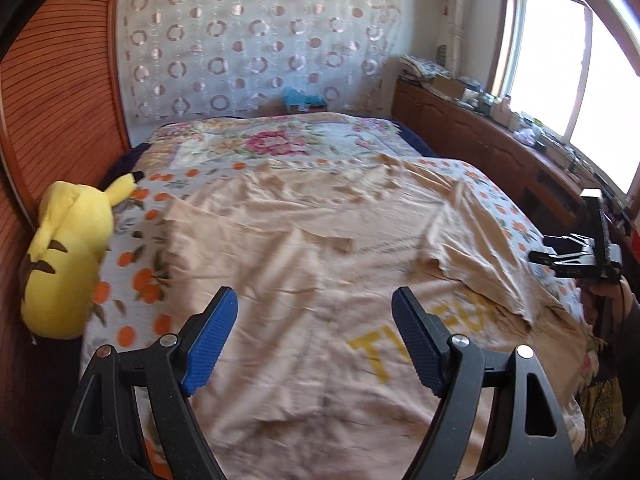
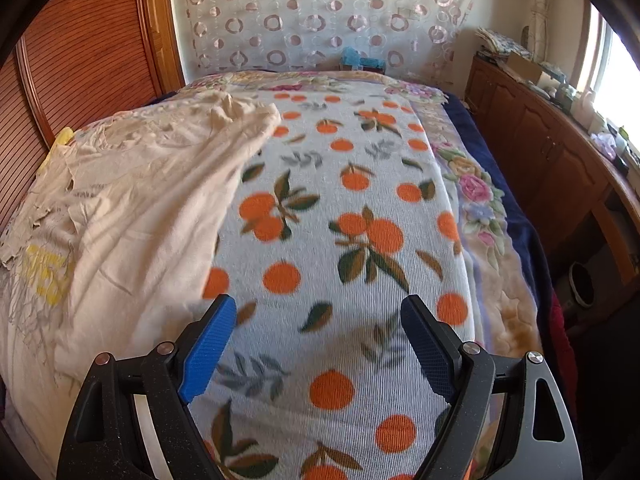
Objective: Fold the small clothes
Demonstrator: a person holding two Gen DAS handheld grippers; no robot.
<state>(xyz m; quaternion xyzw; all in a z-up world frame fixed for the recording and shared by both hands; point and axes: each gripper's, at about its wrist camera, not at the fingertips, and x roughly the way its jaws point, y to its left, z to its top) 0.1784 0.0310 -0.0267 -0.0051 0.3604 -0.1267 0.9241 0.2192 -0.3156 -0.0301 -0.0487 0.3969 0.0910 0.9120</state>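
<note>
A beige T-shirt [image 1: 320, 260] with yellow letters lies spread on the bed, its right side folded over toward the middle. It also shows at the left in the right wrist view [image 2: 132, 208]. My left gripper [image 1: 316, 300] is open and empty above the shirt's lower middle. My right gripper [image 2: 318, 312] is open and empty over the orange-print blanket [image 2: 340, 240], to the right of the shirt. The right gripper also appears at the far right edge of the left wrist view [image 1: 576, 256].
A yellow plush toy [image 1: 68, 256] lies at the bed's left edge by the wooden wall panel [image 1: 52, 100]. A wooden cabinet [image 2: 560, 152] with clutter runs along the right under the window. A floral blanket [image 1: 272, 140] covers the far end of the bed.
</note>
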